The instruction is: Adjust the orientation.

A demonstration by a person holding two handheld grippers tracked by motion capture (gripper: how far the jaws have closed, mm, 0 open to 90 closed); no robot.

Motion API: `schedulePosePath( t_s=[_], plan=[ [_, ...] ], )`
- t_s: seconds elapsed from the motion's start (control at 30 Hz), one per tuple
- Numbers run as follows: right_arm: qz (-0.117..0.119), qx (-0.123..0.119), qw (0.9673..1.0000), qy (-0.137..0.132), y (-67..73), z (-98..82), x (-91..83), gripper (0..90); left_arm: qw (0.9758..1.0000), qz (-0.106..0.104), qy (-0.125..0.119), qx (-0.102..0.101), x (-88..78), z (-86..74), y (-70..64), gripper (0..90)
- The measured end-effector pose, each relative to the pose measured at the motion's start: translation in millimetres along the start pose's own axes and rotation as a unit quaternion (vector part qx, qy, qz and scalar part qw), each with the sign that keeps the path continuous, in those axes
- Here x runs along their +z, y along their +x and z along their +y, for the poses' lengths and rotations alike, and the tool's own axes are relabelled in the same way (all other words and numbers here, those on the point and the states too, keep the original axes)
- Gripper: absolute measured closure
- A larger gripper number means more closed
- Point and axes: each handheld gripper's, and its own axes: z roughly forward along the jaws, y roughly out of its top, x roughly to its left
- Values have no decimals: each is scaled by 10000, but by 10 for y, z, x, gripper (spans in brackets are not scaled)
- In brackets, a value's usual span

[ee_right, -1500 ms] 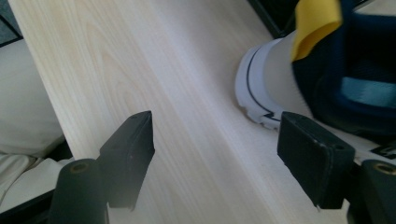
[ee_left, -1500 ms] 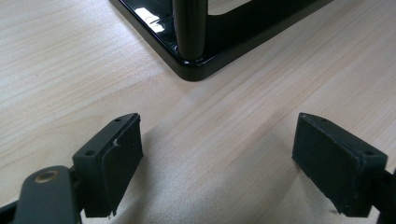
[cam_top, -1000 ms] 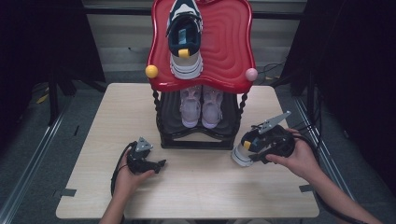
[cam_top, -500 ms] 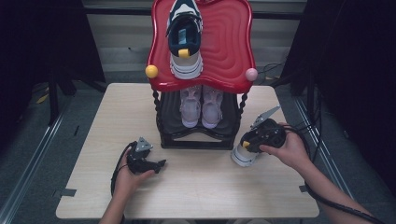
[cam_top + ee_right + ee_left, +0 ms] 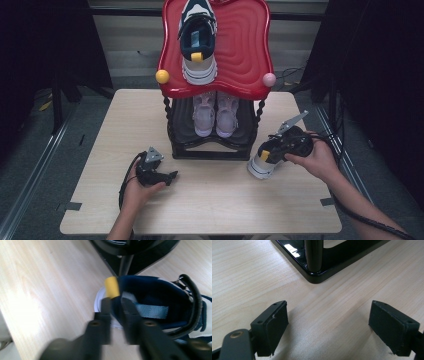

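My right gripper has just closed, pinching the navy sneaker's heel; lifting can begin. My left gripper rests spread.

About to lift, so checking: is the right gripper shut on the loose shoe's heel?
Shut. The right gripper jaws, just closing, pinch the heel collar of the navy shoe beside its yellow tab.

counter: pale wood grain – matt
rack base: black, glossy
top tray: red, glossy, rippled
sneaker: navy cloth – matt, beside rack base
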Motion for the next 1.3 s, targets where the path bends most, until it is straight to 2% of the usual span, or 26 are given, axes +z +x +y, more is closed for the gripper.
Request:
schedulePosePath(
  t_s=[0.03, 0.07, 0.17, 0.23, 0.3, 0.33, 0.37, 0.47, 0.93, 1.03, 1.1, 1.13, 1.3],
  plan=[
    [23, 7, 10000, -7, -4, 6, 13, 721, 10000, 1, 1, 1, 0, 0, 0, 152],
    [4, 54, 10000, -8, -9, 14, 26, 676, 10000, 8, 9, 3, -1, 1, 0, 152],
    [78, 111, 9999, -31, -27, 42, 94, 640, 10000, 2, 0, 2, 0, 0, 0, 152],
    [33, 161, 9999, -45, -34, 63, 135, 624, 10000, 2, 0, 2, 0, 0, 0, 152],
    [73, 197, 9998, -47, -50, 78, 170, 647, 10000, 9, 10, 2, -1, 1, -1, 152],
    [132, 224, 9996, -51, -55, 80, 185, 710, 10000, 2, 3, 1, 0, 0, 0, 152],
    [210, 185, 9996, -30, -59, 81, 201, 729, 10000, 7, 9, 1, -1, 1, -1, 152],
    [200, 109, 9997, 29, -45, 79, 190, 759, 10000, 8, 11, 1, -1, 1, 0, 152],
    [291, -172, 9985, 435, 21, -113, 9, 762, 10000, -1, 11, -25, 2, 1, -4, 151],
    [327, -166, 9980, 525, 18, -102, 7, 733, 10000, 4, 13, -20, 1, 2, -3, 151],
    [321, -73, 9974, 638, 15, -74, 18, 644, 10000, 3, 13, -20, 1, 2, -3, 151],
    [279, -166, 9967, 743, 4, -61, 23, 641, 10000, 4, 13, -21, 1, 2, -3, 151],
    [238, -122, 9944, 1025, -13, 7, 51, 590, 10000, 0, 13, -23, 1, 2, -3, 151]
  ],
)
